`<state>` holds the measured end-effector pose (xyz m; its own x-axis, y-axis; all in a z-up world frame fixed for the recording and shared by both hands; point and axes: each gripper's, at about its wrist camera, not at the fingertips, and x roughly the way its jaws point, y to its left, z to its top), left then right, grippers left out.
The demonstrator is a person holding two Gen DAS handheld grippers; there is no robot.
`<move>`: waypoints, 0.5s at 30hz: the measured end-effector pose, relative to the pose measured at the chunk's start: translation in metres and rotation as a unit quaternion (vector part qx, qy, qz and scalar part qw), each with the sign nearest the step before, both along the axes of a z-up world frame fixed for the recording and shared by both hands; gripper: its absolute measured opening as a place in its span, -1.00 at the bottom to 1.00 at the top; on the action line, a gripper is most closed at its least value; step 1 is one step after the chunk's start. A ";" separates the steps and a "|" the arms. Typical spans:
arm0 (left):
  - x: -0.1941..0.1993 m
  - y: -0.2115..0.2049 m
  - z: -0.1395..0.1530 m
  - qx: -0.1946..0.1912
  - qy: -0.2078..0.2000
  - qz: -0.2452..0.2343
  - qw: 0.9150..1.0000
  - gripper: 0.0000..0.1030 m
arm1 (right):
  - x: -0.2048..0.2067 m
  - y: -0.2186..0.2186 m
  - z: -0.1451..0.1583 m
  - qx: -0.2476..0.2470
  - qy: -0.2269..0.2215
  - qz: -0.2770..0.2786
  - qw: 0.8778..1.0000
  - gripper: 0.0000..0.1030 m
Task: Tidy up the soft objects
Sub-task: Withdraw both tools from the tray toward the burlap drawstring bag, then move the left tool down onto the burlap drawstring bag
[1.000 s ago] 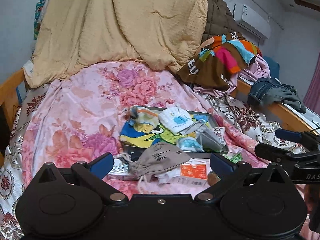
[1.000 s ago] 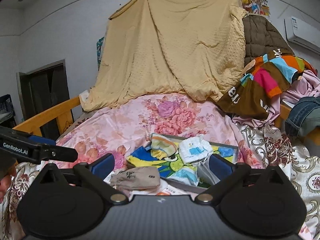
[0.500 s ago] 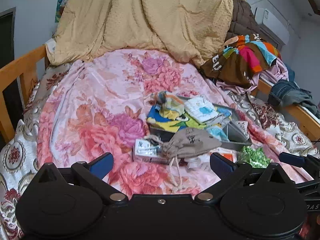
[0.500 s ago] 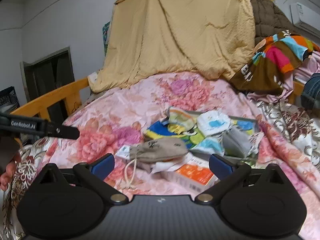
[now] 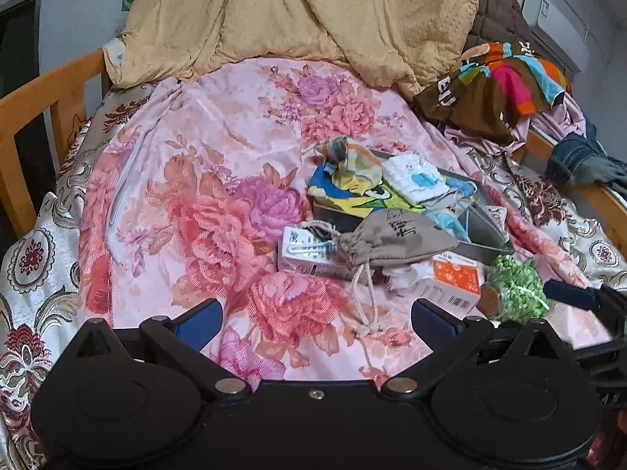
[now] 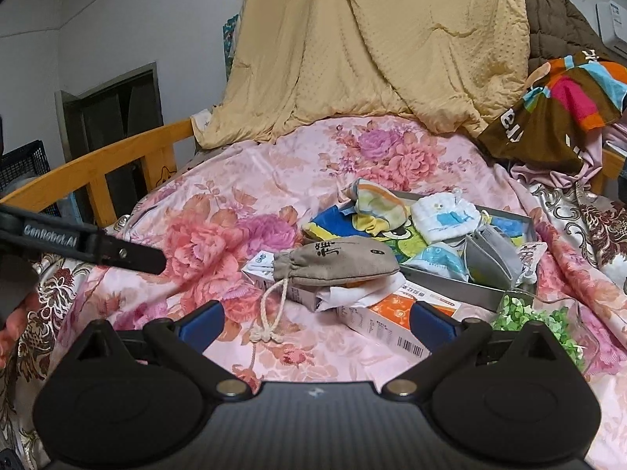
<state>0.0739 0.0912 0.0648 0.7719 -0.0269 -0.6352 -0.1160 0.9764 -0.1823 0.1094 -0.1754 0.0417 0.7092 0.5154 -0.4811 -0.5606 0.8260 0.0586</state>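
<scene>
A grey drawstring pouch lies on small boxes on the floral bedspread, just in front of a grey tray. Inside the tray lie a striped cloth, a white cloth with a blue whale and other folded soft pieces. My left gripper is open and holds nothing, a short way in front and to the left of the pouch. My right gripper is open too, its fingers either side of the pouch's cord end.
A white box, an orange box and a green bag lie around the pouch. A wooden bed rail runs along the left. A beige blanket hangs behind, and clothes pile up at right.
Both views have drawn back and turned left, so the tray and pouch sit further right and further off. Both grippers stay open. Nothing on the bed has moved.
</scene>
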 end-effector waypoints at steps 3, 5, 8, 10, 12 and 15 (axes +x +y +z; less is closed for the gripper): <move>0.001 0.002 -0.004 0.007 0.005 0.003 1.000 0.98 | 0.006 0.001 -0.001 -0.001 0.002 0.002 1.000 0.99; 0.003 0.002 -0.005 0.012 0.003 0.002 1.000 0.98 | 0.010 0.002 -0.003 -0.003 0.001 0.005 1.000 0.99; 0.007 0.000 -0.006 0.021 0.004 0.000 1.000 0.98 | 0.015 0.002 -0.005 -0.004 0.000 0.007 1.000 0.99; 0.009 -0.001 -0.008 0.023 0.006 -0.002 1.000 0.98 | 0.019 0.002 -0.006 -0.005 -0.003 0.007 1.000 0.99; 0.013 -0.002 -0.011 0.028 0.008 -0.001 1.000 0.98 | 0.024 0.002 -0.008 -0.005 -0.003 0.007 1.000 0.99; 0.019 -0.003 -0.015 0.029 0.011 0.001 1.000 0.98 | 0.032 0.002 -0.013 -0.006 0.001 0.006 1.000 0.99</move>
